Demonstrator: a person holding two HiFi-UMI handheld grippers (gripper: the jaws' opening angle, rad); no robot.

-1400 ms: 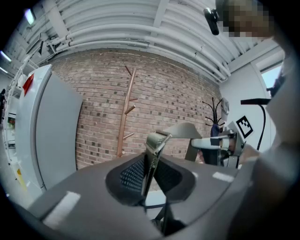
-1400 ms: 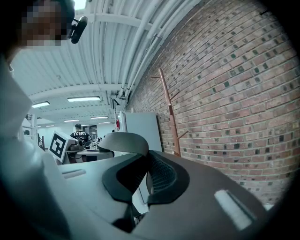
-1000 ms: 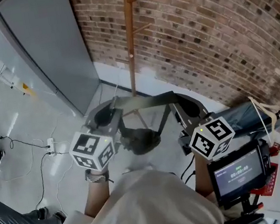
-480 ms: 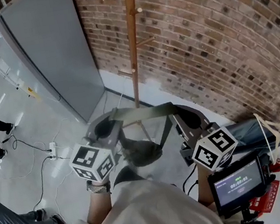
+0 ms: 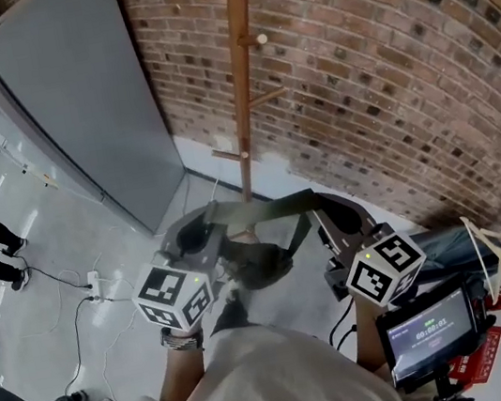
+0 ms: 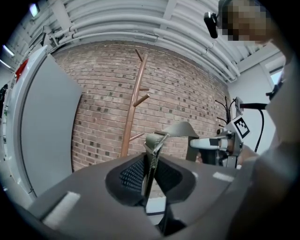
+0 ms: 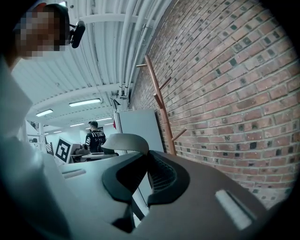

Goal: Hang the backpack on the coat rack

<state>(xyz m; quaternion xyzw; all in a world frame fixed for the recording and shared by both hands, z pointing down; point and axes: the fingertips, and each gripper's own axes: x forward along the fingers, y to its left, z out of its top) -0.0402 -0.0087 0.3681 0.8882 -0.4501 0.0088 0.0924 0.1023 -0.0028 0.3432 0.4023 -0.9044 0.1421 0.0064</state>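
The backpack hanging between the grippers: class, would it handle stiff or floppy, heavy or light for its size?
Probably floppy: the backpack sags as a soft lump below its strap. Likely light, since the left gripper and right gripper carry it by pinching that strap alone. Hanging free, it may swing.

Wooden coat rack [image 5: 244, 101], rough brick wall [image 5: 382, 77]

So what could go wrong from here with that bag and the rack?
The backpack hangs only by its strap, pinched thinly in the left tongs and right tongs; it might slip out. The strap must loop over a short peg of the coat rack, so it could miss or slide off. The slim rack might also tip.
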